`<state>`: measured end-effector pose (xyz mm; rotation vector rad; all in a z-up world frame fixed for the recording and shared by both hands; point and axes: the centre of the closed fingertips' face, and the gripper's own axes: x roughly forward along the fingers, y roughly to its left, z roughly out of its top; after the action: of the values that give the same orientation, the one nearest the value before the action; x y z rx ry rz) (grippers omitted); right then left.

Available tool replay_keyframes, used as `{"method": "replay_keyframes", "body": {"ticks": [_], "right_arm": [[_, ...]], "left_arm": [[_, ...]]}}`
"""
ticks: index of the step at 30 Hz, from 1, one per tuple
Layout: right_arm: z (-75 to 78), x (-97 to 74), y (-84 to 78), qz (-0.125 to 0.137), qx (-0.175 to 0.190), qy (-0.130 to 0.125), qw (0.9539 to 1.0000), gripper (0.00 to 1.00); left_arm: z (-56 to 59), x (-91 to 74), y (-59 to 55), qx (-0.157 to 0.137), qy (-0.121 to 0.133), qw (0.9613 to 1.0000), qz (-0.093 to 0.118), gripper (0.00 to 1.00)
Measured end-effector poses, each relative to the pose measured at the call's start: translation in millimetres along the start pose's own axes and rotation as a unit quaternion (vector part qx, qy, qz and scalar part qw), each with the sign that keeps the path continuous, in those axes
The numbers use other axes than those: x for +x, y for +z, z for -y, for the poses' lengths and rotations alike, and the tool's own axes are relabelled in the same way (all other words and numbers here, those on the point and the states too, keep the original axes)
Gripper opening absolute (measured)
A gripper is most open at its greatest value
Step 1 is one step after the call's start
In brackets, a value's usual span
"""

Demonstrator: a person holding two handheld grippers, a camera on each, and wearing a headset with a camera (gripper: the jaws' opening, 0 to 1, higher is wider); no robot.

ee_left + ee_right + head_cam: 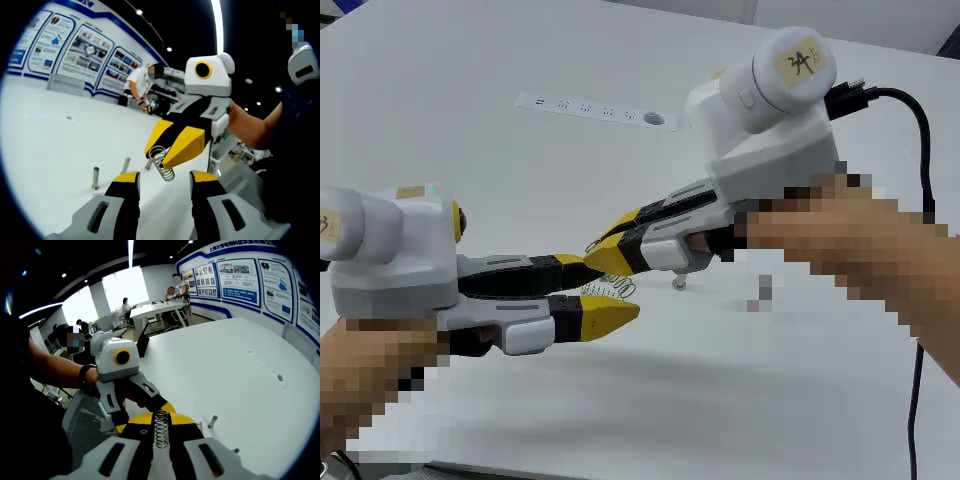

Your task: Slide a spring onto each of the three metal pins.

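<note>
Springs: none on a pin yet, it seems; all three are left.
Your right claw (159, 156) is clenched on a spring (164, 167) near the bare pins (126, 165); your left claw (162, 177) is released.

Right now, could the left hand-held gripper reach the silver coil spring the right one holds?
Probably yes: the left hand-held gripper is open, with the silver coil spring just ahead, nothing between.

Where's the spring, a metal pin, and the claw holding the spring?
spring (161, 429), right gripper view, middle coils.
metal pin (95, 177), left gripper view, mid-shaft.
right claw (157, 157), left gripper view, between its fingertips.
</note>
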<state>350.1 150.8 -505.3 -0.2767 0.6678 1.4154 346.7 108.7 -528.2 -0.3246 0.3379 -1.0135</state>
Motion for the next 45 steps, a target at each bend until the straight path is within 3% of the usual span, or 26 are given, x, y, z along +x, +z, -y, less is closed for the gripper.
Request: {"method": "replay_keyframes", "body": {"ticks": [5, 12, 14, 19, 22, 24, 26, 28, 32, 34, 38, 40, 45], "right_arm": [[-2.1, 1.4, 5.4, 0.009, 0.003, 0.006, 0.9999, 0.11], [-2.2, -0.2, 5.9, 0.012, 0.003, 0.005, 0.9999, 0.11], [-2.4, -1.9, 5.5, 0.011, -0.001, 0.006, 0.9999, 0.11], [-3.0, -7.9, -3.2, -0.006, -0.010, 0.006, 0.9999, 0.11], [-5.4, -10.7, -13.6, -0.023, -0.015, 0.009, 0.9996, 0.11], [-9.1, -11.8, -21.8, -0.038, -0.020, 0.015, 0.9990, 0.11], [-13.4, -13.4, -30.9, -0.058, -0.031, 0.020, 0.9976, 0.11], [-17.9, -14.1, -35.9, -0.068, -0.038, 0.024, 0.9967, 0.11], [-20.9, -15.4, -43.4, -0.088, -0.058, 0.024, 0.9941, 0.11], [-21.9, -14.9, -48.7, -0.104, -0.079, 0.020, 0.9913, 0.11], [-25.1, -12.6, -55.3, -0.120, -0.095, 0.021, 0.9880, 0.12], [-25.5, -11.9, -56.5, -0.123, -0.097, 0.023, 0.9874, 0.12], [-25.4, -9.0, -59.3, -0.135, -0.103, 0.026, 0.9850, 0.12]], "left_arm": [[0.5, 0.8, 6.8, -0.009, 0.000, 0.9998, 0.018, 0.28], [4.8, 0.9, 9.7, 0.008, -0.007, 0.9998, 0.019, 0.13], [4.2, 0.5, 8.6, 0.016, -0.005, 0.9998, 0.011, 0.12], [5.3, -0.9, -0.6, 0.079, 0.002, 0.9961, -0.038, 0.11], [7.0, -1.0, -8.9, 0.135, 0.004, 0.9872, -0.084, 0.11], [9.2, -0.8, -15.1, 0.180, 0.003, 0.9763, -0.119, 0.10], [11.8, -0.2, -21.6, 0.225, 0.000, 0.9621, -0.154, 0.10], [16.1, 1.1, -26.6, 0.245, -0.007, 0.9534, -0.176, 0.10], [19.1, 3.6, -32.2, 0.261, -0.009, 0.9448, -0.197, 0.10], [18.2, 4.1, -36.6, 0.276, -0.008, 0.9375, -0.213, 0.10], [18.2, 5.5, -42.3, 0.284, -0.009, 0.9311, -0.229, 0.10], [18.7, 5.4, -42.0, 0.279, -0.012, 0.9330, -0.228, 0.10], [16.6, 4.8, -43.1, 0.282, -0.009, 0.9309, -0.233, 0.10]]}}
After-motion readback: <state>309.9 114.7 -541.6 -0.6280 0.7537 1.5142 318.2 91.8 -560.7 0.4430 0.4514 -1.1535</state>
